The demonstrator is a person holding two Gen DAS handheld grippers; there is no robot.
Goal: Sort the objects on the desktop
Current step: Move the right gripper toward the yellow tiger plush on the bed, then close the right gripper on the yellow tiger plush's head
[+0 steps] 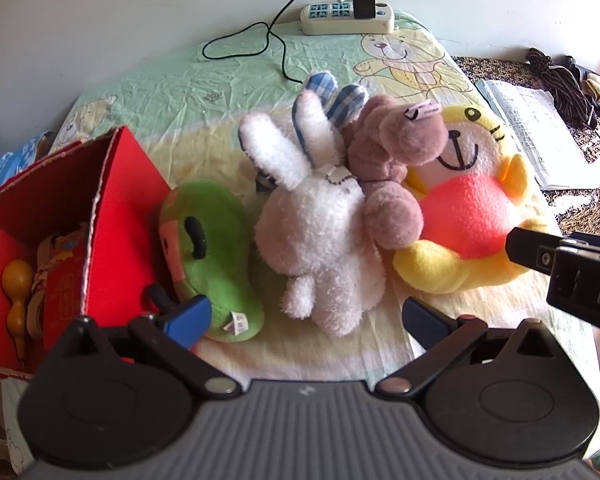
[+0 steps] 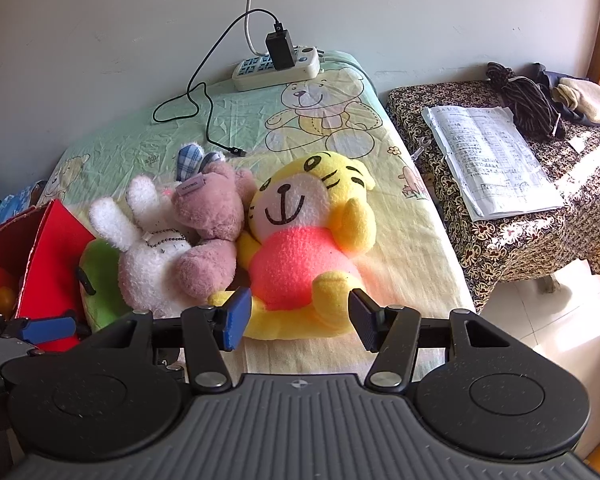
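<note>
Four plush toys lie side by side on the bear-print cloth (image 1: 228,92). From the left: a green plush (image 1: 208,248), a white rabbit (image 1: 320,232), a mauve bear (image 1: 392,160) and a yellow tiger with a pink belly (image 1: 468,216). My left gripper (image 1: 306,318) is open, its blue pads just in front of the rabbit and the green plush, nothing between them. My right gripper (image 2: 300,320) is open near the yellow tiger (image 2: 296,248), its pads on either side of the tiger's feet. The rabbit (image 2: 148,256) and mauve bear (image 2: 208,216) lie to its left.
An open red box (image 1: 56,216) at the left holds a yellow gourd toy (image 1: 16,292) and other items. A power strip (image 1: 346,18) with a plugged charger and black cable sits at the back. A side table (image 2: 512,216) with papers (image 2: 488,160) and clothes stands on the right.
</note>
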